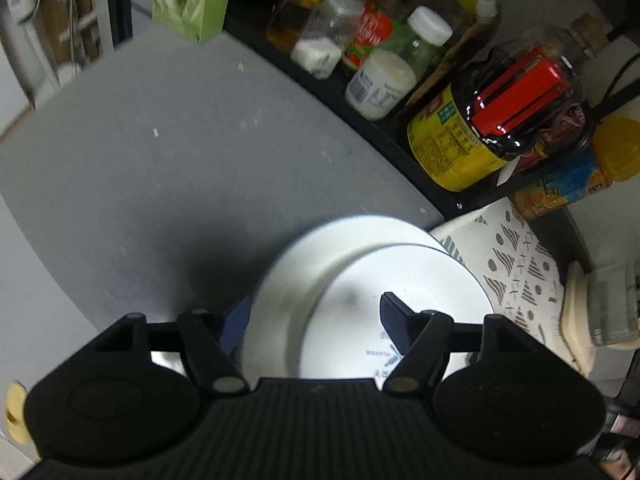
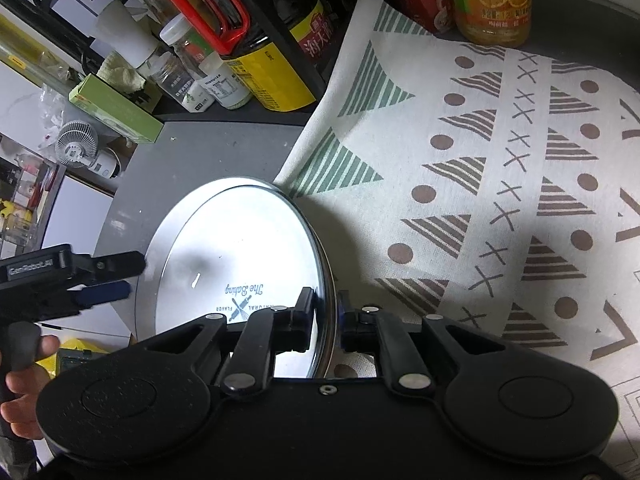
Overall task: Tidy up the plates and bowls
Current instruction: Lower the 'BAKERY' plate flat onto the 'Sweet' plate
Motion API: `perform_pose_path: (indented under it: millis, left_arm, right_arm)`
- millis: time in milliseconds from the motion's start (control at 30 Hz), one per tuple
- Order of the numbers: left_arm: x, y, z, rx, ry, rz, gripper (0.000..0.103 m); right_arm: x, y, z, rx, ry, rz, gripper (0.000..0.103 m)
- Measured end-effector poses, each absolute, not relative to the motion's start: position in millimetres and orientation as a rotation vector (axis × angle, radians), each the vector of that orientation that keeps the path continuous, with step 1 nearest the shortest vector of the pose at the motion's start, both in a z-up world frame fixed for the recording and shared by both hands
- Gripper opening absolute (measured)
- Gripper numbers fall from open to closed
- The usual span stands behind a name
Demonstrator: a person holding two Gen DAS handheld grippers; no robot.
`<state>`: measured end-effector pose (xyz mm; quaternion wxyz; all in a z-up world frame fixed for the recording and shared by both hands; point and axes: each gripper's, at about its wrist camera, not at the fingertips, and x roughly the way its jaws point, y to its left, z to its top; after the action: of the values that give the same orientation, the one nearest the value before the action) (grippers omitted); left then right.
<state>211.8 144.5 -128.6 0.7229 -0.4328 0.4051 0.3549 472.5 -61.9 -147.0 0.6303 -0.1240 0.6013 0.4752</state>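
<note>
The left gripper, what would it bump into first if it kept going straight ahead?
Probably nothing new: the left gripper already has the white plate between its fingers. Beyond the plate lies bare grey tabletop.

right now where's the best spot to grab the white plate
Grip the thin rim of the plate from the patterned cloth side, where the right gripper pinches it. The wide flat face gives no hold; only the edge fits between two fingers.

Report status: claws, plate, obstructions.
Right claw shut on plate rim. Left claw open, straddling the opposite rim. Plate overlaps patterned cloth; bottles crowd behind.
</note>
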Motion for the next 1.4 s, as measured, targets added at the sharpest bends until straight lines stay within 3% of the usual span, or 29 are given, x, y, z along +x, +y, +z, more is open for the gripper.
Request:
perform_pose_path:
  millis: [433,533,633,1400]
  left_arm:
    - [215.5,152.4,-158.5,-0.963,0.970,0.784,0.068]
    - [212.3,153.6,-161.9,-0.972,0.964,0.793,0.061]
    - [207.9,156.0,-166.0,-0.995,0.964,0.788,0.045]
    - [183.7,165.7,-169.4,-1.113,0.882,0.732,0.031]
  right_arm:
    - [472.1,-59.8,-154.1,-0.273,1.398,1.081,0.017]
    - [471.0,-58.9,-154.7,-0.274,1.400,1.076,0.017]
    - [470.1,-58.3,-156.3,-0.274,1.407,1.072,0.017]
    - [459.4,-48.8,-159.9,-0.298,1.416,1.037,0.026]
